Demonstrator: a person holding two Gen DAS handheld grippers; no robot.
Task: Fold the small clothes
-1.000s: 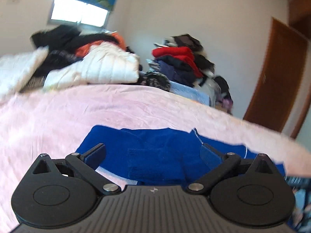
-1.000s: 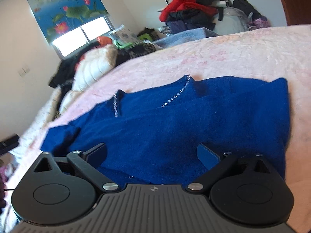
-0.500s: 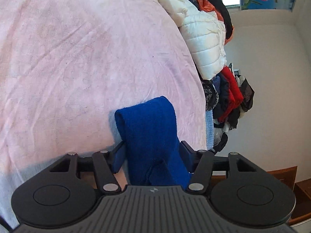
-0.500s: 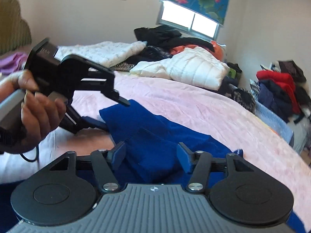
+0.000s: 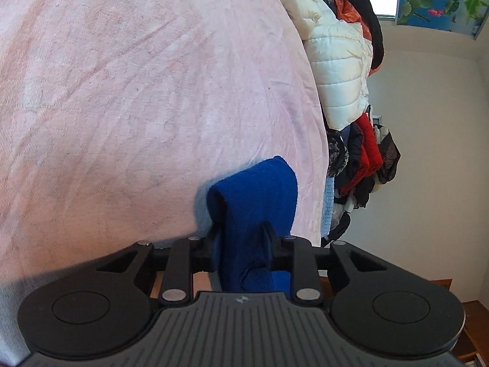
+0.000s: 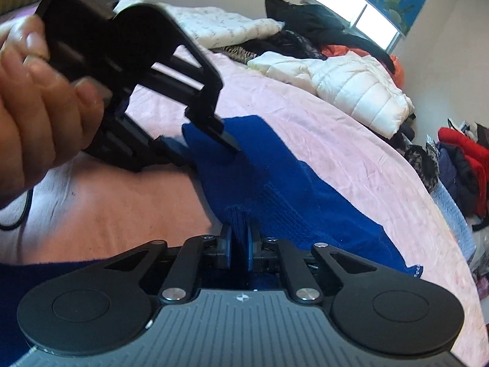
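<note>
A small blue knitted garment (image 6: 284,189) lies on the pink bedsheet (image 6: 336,140). My right gripper (image 6: 239,246) is shut on a pinched fold of its ribbed edge. My left gripper (image 5: 244,244) is shut on another part of the garment (image 5: 256,202), which drapes over its fingers. In the right wrist view the left gripper (image 6: 214,134) is held by a hand (image 6: 36,98) and clamps the garment's far left end, lifted off the bed.
A white puffer jacket (image 6: 351,85) and dark clothes (image 6: 305,21) are heaped along the bed's far side. A pile of red and dark clothes (image 6: 458,159) stands at the right. A window (image 6: 354,9) is behind.
Both grippers have closed fully on the blue garment. The left gripper has lifted its end higher and nearer to the right gripper.
</note>
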